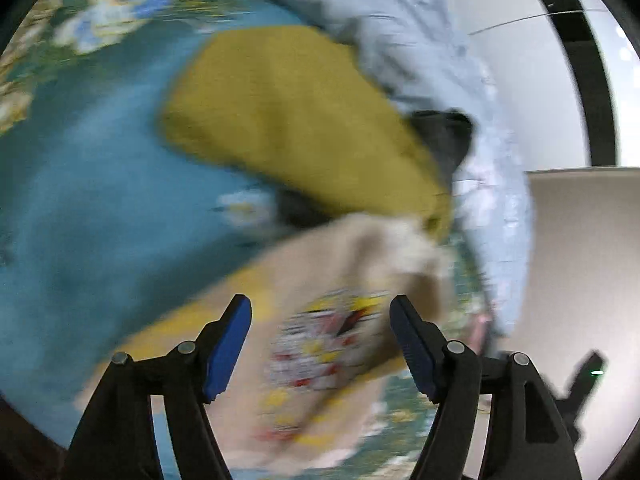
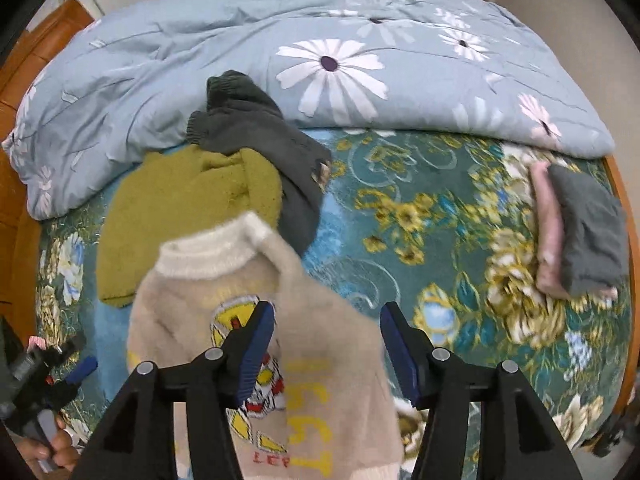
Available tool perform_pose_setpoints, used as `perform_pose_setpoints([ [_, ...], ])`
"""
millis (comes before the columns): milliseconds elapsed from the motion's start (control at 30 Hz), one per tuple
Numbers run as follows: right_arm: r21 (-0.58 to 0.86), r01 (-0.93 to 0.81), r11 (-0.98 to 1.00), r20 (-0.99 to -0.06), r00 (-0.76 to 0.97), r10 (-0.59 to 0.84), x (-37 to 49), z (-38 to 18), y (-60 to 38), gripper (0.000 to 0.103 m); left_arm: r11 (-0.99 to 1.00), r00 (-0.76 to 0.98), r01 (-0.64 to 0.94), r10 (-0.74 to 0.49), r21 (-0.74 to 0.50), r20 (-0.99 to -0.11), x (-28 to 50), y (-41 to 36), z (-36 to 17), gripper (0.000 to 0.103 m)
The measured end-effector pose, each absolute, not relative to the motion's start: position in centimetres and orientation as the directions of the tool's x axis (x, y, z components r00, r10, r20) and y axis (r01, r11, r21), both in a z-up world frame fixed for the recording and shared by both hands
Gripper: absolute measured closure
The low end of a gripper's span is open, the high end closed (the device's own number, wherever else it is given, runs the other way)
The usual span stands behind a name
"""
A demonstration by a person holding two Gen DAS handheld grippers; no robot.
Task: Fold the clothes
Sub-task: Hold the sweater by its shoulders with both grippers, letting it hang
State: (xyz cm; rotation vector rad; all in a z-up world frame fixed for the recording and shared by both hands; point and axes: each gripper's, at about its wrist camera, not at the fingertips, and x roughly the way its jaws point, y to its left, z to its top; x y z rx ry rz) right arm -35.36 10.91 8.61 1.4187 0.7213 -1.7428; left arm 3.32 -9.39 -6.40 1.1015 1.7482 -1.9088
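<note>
Sweater lettering: on the beige sweater (image 2: 320,360) you could read only red "LE"; its yellow letters were not clearly legible.

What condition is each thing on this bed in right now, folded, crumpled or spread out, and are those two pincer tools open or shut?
Beige sweater: spread flat, unfolded, print up.
Green sweater: crumpled, unfolded.
Dark grey sweater: heaped, lying partly on the green one.
Pink garment: folded.
Grey garment: folded, on top of the pink one.
Floral quilt: bunched at the back.
Left hand-held gripper: open, empty.
Right hand-held gripper: open, empty.
</note>
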Motion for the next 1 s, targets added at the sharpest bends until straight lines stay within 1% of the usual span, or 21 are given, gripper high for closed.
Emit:
perform_pose_setpoints([
  [67,0.035,0.824,-0.566,-0.979,-0.087,-0.186,-35.5,8.2,13.1,0.042,-0.183,-0.586,0.750,0.264,-0.636,-0.766,6.1,-9.0,-8.9,0.030],
  [133,0.022,0.813,-0.582,-0.984,-0.084,-0.155,-35.5,7.6,15.4,0.042,-0.166,-0.550,0.774,0.303,-0.611,-0.779,8.4,-8.9,-11.4,0.030],
  [200,0.010,0.800,-0.600,-0.989,-0.080,-0.123,-35.7,7.1,17.5,0.042,-0.166,-0.522,0.794,0.304,-0.584,-0.797,9.9,-8.8,-13.5,0.030],
  [333,-0.007,0.768,-0.640,-0.992,-0.085,-0.091,-36.0,7.1,21.0,0.042,-0.221,-0.543,0.754,0.319,-0.618,-0.777,10.3,-8.6,-15.3,0.030],
  [433,-0.023,0.764,-0.645,-0.992,-0.099,-0.082,-36.1,7.7,22.2,0.042,-0.283,-0.560,0.696,0.361,-0.659,-0.746,8.5,-8.4,-15.8,0.026],
  [533,-0.038,0.764,-0.644,-0.991,-0.113,-0.076,-36.0,8.2,22.8,0.042,-0.333,-0.559,0.645,0.408,-0.688,-0.722,6.8,-8.3,-16.6,0.025],
  [633,-0.040,0.757,-0.652,-0.990,-0.120,-0.079,-35.6,8.7,23.0,0.042,-0.383,-0.525,0.615,0.453,-0.689,-0.720,6.2,-7.4,-17.3,0.025],
  [733,-0.045,0.754,-0.655,-0.989,-0.124,-0.075,-35.4,8.7,23.1,0.042,-0.396,-0.533,0.583,0.473,-0.710,-0.702,6.7,-6.8,-18.0,0.025],
  [900,-0.052,0.745,-0.665,-0.992,-0.114,-0.051,-34.8,8.1,23.2,0.042,-0.385,-0.512,0.577,0.516,-0.720,-0.687,7.6,-5.6,-19.5,0.027],
  [933,-0.048,0.743,-0.667,-0.993,-0.109,-0.050,-34.6,8.0,23.1,0.042,-0.377,-0.514,0.574,0.524,-0.727,-0.679,7.8,-5.4,-19.7,0.029],
  [967,-0.044,0.742,-0.669,-0.993,-0.104,-0.050,-34.4,7.9,23.1,0.042,-0.368,-0.520,0.569,0.531,-0.735,-0.669,7.9,-5.3,-19.8,0.034],
  [1000,-0.041,0.743,-0.668,-0.994,-0.101,-0.051,-34.1,7.8,23.0,0.042,-0.363,-0.521,0.567,0.537,-0.739,-0.664,8.0,-5.1,-19.8,0.050],
])
